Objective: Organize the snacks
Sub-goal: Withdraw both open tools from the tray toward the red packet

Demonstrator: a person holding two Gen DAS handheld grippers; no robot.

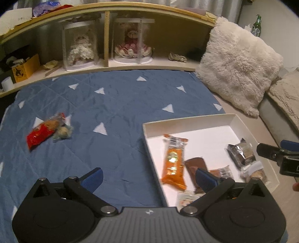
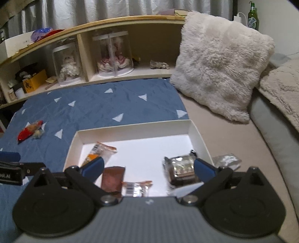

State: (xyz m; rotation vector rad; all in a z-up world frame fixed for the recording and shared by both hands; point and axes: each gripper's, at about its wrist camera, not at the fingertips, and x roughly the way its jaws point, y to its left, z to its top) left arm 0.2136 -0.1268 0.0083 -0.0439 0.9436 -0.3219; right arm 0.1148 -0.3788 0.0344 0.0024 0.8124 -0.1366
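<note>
A shallow white box (image 1: 188, 122) (image 2: 134, 127) lies on the bed and holds several snacks: an orange packet (image 1: 172, 162) (image 2: 97, 151), a brown bar (image 1: 196, 164) (image 2: 114, 179), and a dark foil-wrapped snack (image 1: 241, 153) (image 2: 182, 170). On the blue quilt to the left lie a red packet (image 1: 40, 135) (image 2: 26, 133) and a small clear-wrapped snack (image 1: 62, 131) (image 2: 38, 133). My left gripper (image 1: 149, 176) hovers open over the box's near left edge, nothing between its fingers. My right gripper (image 2: 148, 168) is open above the box's near side, pads clear of the snacks. A silver wrapper (image 2: 227, 159) lies just outside the box, at its right.
A fluffy white pillow (image 1: 237, 63) (image 2: 222, 61) leans at the back right. Behind the quilt (image 1: 112, 104) runs a low wooden shelf (image 1: 130, 63) with two dolls in clear cases and a yellow box (image 1: 26, 68). A green bottle (image 2: 253, 15) stands far right.
</note>
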